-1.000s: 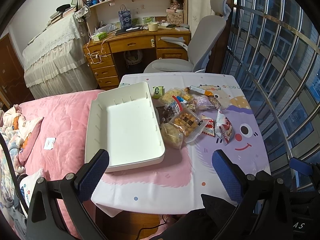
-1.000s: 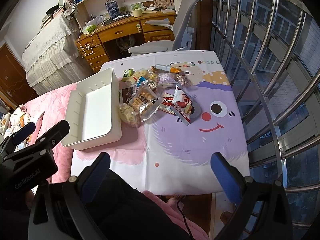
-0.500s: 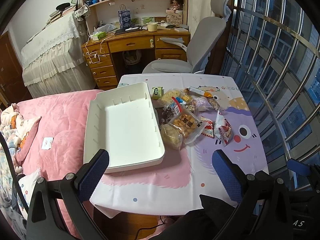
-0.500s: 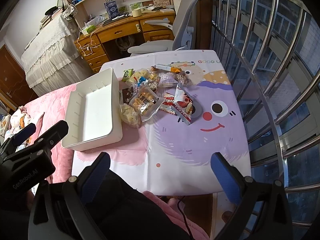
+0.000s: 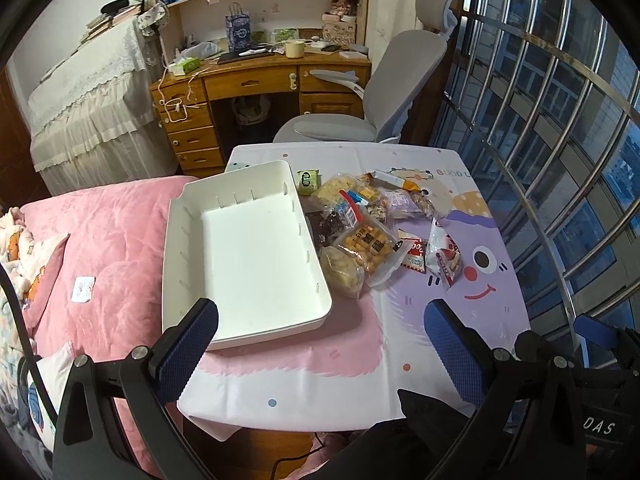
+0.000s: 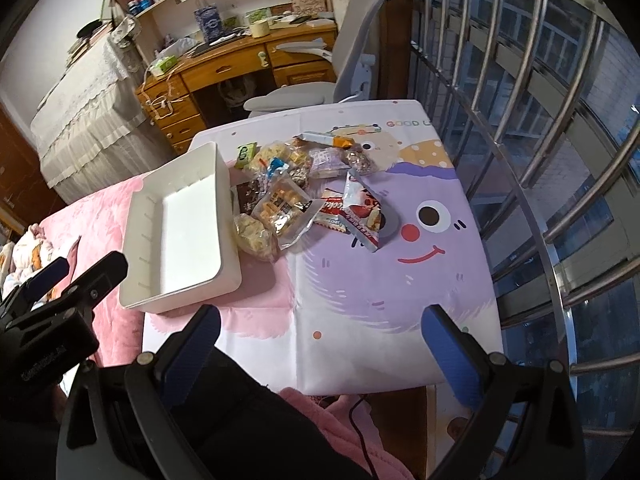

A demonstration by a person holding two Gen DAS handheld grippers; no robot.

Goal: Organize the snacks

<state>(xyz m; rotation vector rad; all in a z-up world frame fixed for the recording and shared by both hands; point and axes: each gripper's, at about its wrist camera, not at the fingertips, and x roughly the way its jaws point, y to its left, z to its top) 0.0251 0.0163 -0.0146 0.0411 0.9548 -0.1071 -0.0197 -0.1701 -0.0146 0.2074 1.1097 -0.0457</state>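
Both pairs of tongs hang above the near edge of the worktop [image 5: 360, 364], which is draped in a cartoon-printed cloth of pink, white and purple. The left tongs [image 5: 320, 344] are spread wide with nothing between their blue-padded fingers [image 5: 188, 352], and the right tongs [image 6: 320, 344] are spread just as wide and equally empty-handed, well short of the goods. On the left side of the cloth sits the white rectangular plastic bin [image 5: 172, 248], slotted along its walls, with nothing inside it; in the right wrist view the same bin [image 6: 136, 240] sits at the worktop's left edge beside the pink quilted bed [image 5: 108, 232]. Just to the bin's right lies the heap of packaged snacks [image 5: 360, 232], touching and overlapping one another: a clear bag of golden cracker squares [image 5: 366, 246], a pale crumbly cake in clear wrap [image 5: 342, 272] right against the bin's wall, a red-and-white pouch [image 5: 442, 256] out on the purple cartoon face, and a small green packet [image 5: 308, 181] at the far end near the bin's top corner. Beyond the worktop stand a grey office chair [image 5: 384, 92] and a wooden desk [image 5: 256, 80].
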